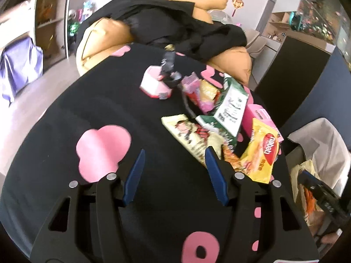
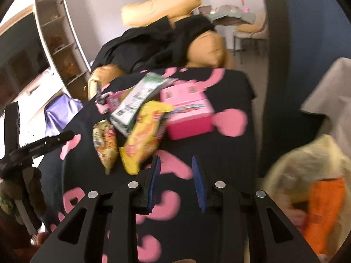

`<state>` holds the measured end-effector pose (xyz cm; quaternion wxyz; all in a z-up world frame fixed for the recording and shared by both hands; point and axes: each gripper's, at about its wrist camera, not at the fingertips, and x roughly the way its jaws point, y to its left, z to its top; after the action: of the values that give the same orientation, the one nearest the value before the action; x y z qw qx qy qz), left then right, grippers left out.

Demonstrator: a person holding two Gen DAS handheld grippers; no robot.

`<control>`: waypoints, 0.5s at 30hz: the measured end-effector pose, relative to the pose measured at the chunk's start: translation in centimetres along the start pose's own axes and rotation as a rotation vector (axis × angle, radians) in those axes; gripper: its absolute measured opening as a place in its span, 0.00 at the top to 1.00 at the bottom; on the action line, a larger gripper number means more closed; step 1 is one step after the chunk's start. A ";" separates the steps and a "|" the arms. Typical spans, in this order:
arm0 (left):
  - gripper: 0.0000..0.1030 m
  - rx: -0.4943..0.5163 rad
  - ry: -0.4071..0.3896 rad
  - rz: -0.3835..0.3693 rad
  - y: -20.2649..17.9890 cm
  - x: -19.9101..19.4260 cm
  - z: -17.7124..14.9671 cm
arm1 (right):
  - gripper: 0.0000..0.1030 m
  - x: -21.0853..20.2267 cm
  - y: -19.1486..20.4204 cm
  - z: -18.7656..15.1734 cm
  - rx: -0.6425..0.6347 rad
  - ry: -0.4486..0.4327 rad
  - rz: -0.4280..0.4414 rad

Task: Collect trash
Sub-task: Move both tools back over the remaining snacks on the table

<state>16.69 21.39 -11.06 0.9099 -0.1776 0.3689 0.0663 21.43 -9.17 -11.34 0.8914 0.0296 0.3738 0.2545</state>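
A heap of snack wrappers lies on a table under a black cloth with pink shapes [image 1: 105,100]. The heap holds a yellow packet [image 1: 262,153], a cream wrapper [image 1: 188,135], a green-and-white packet [image 1: 232,107] and a pink box [image 1: 258,118]. My left gripper [image 1: 175,155] is open and empty, just short of the cream wrapper. My right gripper [image 2: 175,161] is open and empty over the cloth [image 2: 232,153], beside the yellow packet [image 2: 144,135]. The green-and-white packet [image 2: 136,103] and the pink box [image 2: 186,114] lie beyond it.
A lined bin with trash [image 1: 316,153] stands right of the table; in the right wrist view [image 2: 311,175] it shows blurred. A small pink box [image 1: 154,82] with a dark object on it sits mid-table. An orange sofa with black clothes [image 1: 166,22] stands behind.
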 end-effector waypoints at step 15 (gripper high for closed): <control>0.45 -0.069 0.069 -0.090 2.0 1.7 -0.8 | 0.71 9.9 3.6 2.5 -0.012 0.162 -0.046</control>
<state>16.86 22.87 -13.33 0.8921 -0.2272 0.3892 0.0320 27.45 -0.99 -15.07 0.8640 -0.0048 0.4437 0.2379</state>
